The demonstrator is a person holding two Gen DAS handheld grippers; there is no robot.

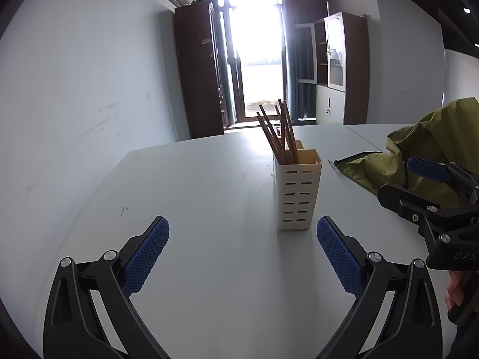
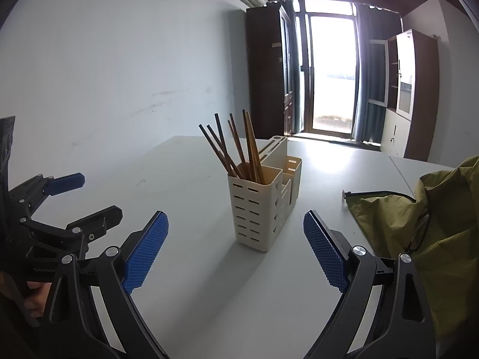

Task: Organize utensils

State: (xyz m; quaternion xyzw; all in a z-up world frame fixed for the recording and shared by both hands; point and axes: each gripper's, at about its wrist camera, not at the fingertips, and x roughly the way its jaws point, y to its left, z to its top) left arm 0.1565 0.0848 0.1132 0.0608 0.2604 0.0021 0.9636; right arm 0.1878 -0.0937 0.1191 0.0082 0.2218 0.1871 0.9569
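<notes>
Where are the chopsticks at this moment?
In both views the chopsticks stand in the nearest compartment of the cream holder on the white table, left of the green bag.

The left hand-held gripper (image 1: pixel 242 254) holds its blue-padded fingers (image 1: pixel 146 257) spread wide and empty. Just to its right, the right hand-held gripper (image 2: pixel 236 251) is likewise spread wide, gripping nothing, both pointing forward.

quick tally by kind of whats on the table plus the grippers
chopsticks: about 7, bunched so the count is not exact
holder: 1
green bag: 1
grippers: 2, left and right, both open
total: about 11
</notes>
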